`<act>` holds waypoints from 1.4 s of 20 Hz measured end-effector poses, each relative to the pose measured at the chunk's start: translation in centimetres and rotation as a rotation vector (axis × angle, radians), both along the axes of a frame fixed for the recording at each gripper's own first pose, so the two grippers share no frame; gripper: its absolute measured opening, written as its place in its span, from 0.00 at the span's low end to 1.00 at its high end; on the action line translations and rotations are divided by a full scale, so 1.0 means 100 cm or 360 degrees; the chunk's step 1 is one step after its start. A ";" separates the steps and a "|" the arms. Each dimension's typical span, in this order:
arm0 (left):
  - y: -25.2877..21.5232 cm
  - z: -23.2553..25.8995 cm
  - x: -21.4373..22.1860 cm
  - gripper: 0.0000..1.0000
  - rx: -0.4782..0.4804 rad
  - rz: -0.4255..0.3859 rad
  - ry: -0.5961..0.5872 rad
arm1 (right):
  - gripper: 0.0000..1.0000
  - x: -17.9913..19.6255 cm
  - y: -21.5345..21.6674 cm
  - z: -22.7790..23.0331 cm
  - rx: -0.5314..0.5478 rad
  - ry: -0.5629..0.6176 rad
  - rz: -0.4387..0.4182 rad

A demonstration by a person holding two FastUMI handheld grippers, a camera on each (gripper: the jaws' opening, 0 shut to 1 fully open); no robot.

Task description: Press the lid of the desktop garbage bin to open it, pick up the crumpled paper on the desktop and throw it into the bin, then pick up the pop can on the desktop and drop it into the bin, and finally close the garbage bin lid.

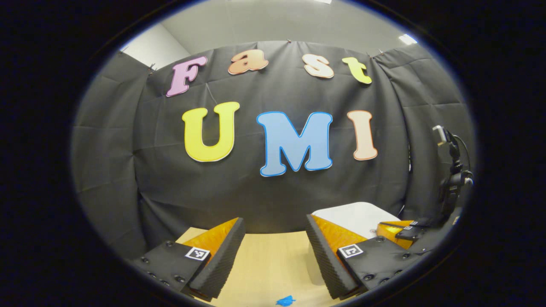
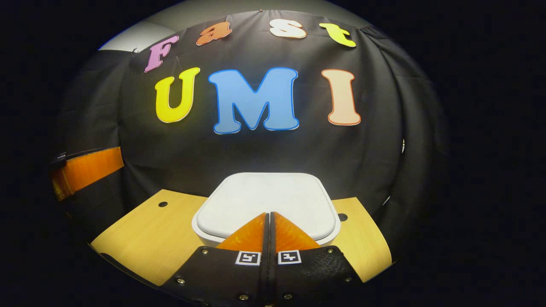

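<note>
The white, rounded-square plastic garbage bin [image 2: 264,204] stands on the pale wood-grain bench [image 2: 149,238] close to the black cloth wall, its flat lid down and level. The right hand-held gripper [image 2: 269,217] has its two fingers pressed together with nothing between them, their joined tip over the near edge of the lid; whether it touches the lid or hangs just above it cannot be told. In the left gripper view the left hand-held gripper [image 1: 275,238] is spread wide and empty over bare bench, with the bin [image 1: 354,215] off to its right and the other gripper beside it. A small blue mark [image 1: 285,301] lies on the bench near the bottom edge. The lid looks like smooth, stiff moulded plastic, probably sprung on a push latch, so it likely wants a short, firm press straight down rather than a grasp; closed fingers make a blunt point suited to that. The surface may be slippery, so a slanted push could skid off. The bin looks light and may slide or tip if pushed sideways, so pressing over the body is safest.
</note>
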State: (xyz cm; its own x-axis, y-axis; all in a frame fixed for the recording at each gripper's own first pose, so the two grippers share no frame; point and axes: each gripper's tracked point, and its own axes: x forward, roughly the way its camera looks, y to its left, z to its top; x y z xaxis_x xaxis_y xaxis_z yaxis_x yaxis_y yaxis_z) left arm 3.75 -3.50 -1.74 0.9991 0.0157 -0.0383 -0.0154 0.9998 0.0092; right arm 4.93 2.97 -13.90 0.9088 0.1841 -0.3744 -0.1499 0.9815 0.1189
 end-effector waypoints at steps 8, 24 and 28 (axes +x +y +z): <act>-0.002 0.000 0.000 0.95 0.0013 -0.0013 -0.0009 | 0.00 0.008 -0.003 0.044 0.0026 -0.0183 -0.0024; -0.008 0.002 -0.001 0.95 -0.0003 -0.0031 -0.0028 | 0.01 0.012 -0.013 0.124 0.0084 -0.0485 -0.0077; -0.009 0.002 -0.001 0.94 -0.0005 -0.0029 -0.0031 | 0.05 0.008 -0.011 0.124 0.0078 -0.0473 -0.0056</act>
State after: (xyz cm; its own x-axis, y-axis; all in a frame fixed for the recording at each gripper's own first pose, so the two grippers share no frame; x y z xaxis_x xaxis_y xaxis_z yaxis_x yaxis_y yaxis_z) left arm 3.63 -4.41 -1.57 0.9998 -0.0023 -0.0191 0.0024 1.0000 0.0059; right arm 5.75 1.86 -1.54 0.9834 0.1619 -0.0823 -0.1513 0.9809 0.1222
